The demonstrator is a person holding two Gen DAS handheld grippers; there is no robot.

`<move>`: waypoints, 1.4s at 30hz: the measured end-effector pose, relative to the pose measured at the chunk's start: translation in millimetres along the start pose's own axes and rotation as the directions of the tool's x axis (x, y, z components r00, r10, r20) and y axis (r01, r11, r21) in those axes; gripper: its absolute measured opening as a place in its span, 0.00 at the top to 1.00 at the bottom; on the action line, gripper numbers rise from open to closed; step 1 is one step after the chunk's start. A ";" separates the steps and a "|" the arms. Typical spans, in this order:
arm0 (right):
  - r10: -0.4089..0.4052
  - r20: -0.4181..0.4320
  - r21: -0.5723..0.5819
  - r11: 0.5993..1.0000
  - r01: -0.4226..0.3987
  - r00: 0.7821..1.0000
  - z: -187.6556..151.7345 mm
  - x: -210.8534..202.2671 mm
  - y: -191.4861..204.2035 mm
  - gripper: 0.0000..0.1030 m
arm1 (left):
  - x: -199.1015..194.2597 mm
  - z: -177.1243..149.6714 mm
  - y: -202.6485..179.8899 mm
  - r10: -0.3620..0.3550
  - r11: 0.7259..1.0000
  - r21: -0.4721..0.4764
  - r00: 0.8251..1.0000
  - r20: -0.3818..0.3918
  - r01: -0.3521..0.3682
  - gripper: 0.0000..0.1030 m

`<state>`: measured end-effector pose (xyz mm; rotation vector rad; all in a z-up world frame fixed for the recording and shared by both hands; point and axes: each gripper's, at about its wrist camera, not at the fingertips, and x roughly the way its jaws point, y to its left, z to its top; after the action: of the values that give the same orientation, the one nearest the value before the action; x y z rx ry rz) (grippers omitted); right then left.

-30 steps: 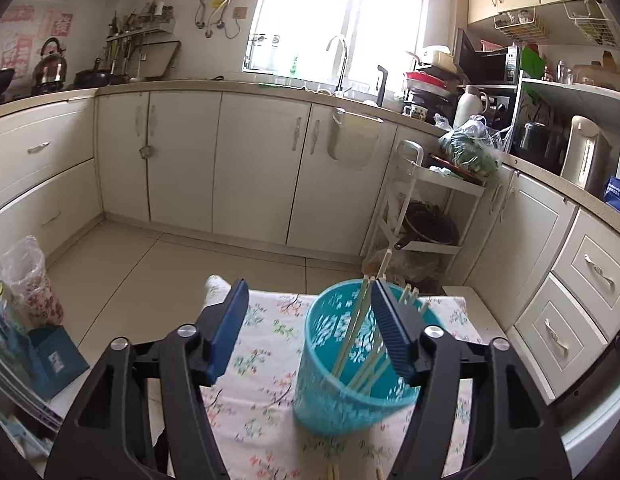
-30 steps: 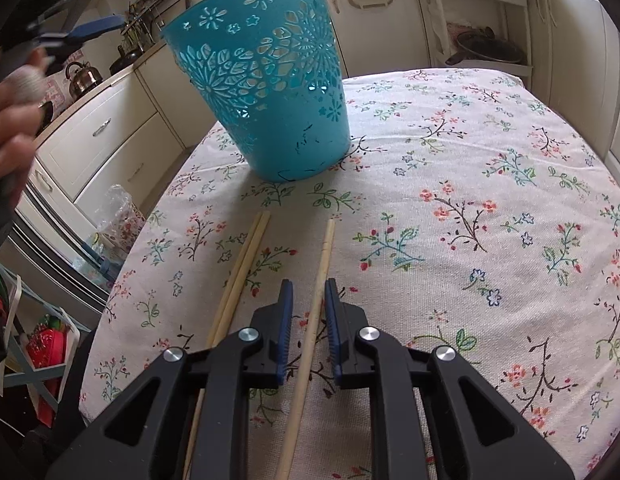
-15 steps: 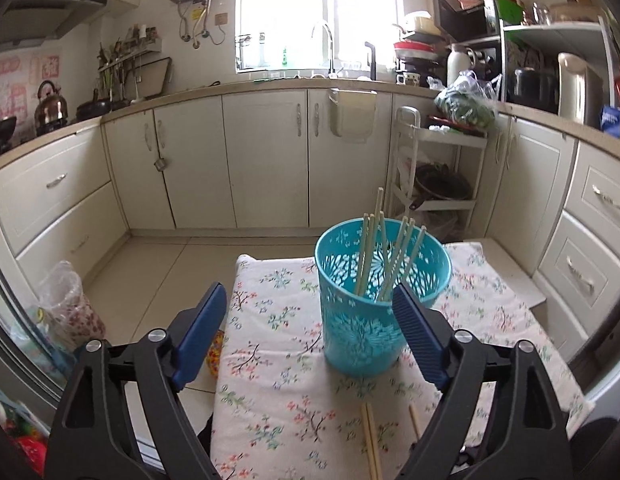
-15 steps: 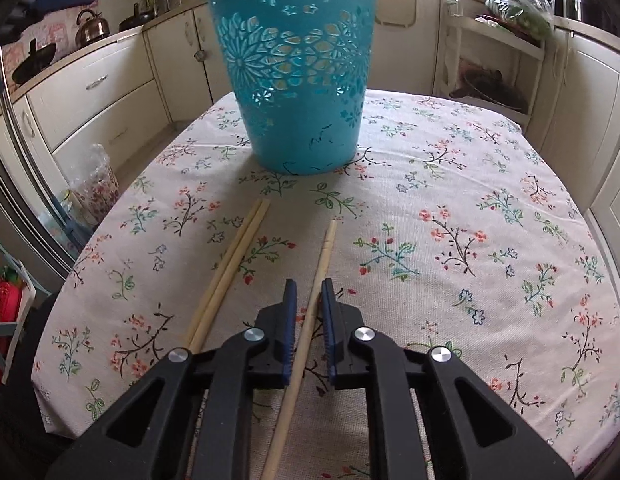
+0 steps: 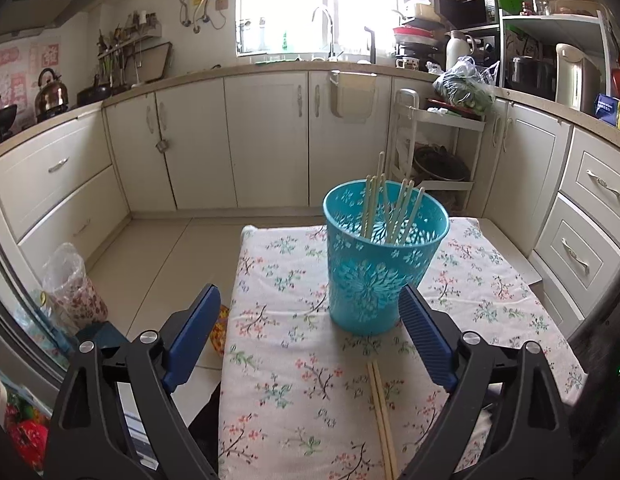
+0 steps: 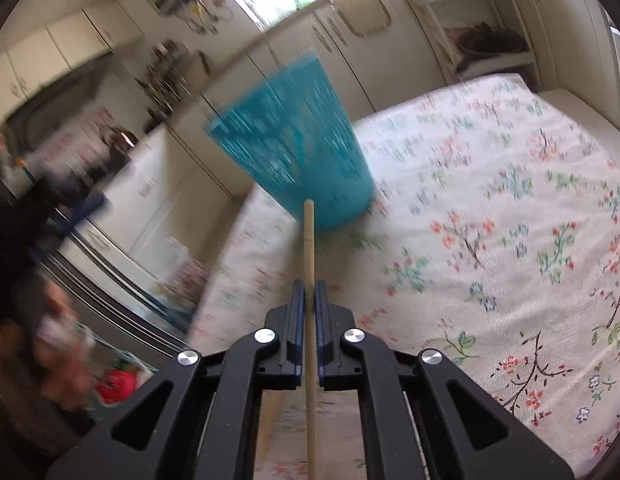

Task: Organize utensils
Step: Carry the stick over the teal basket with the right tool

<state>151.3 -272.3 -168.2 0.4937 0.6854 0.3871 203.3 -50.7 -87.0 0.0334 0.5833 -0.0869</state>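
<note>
A teal cut-out basket [image 5: 384, 260] stands on the floral tablecloth [image 5: 293, 380] and holds several wooden chopsticks [image 5: 390, 212] upright. Two more chopsticks [image 5: 382, 412] lie side by side on the cloth in front of it. My left gripper [image 5: 310, 336] is open and empty, held back from the basket above the near table edge. My right gripper [image 6: 308, 292] is shut on one chopstick [image 6: 308, 240], lifted off the cloth and pointing at the basket [image 6: 293, 144], which is blurred by motion.
Cream kitchen cabinets [image 5: 269, 140] run along the far wall and both sides. A white rack [image 5: 434, 148] stands behind the table. A plastic bag [image 5: 71, 284] sits on the floor to the left. The table's left edge [image 5: 229, 340] drops to the tiled floor.
My right gripper closed on the single chopstick and lifted it off the cloth, swinging fast. My left gripper pulled back and up from around the basket.
</note>
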 end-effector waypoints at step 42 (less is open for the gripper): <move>-0.218 0.017 -0.304 0.929 0.212 0.976 170.9 100.2 80.0 0.94 | -13.1 -54.3 49.1 -0.052 0.988 -0.154 0.987 -0.150 0.029 0.15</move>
<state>324.8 -209.4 -60.3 0.1196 0.6741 0.2830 167.0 2.2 -124.7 -0.1206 0.7437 -0.0800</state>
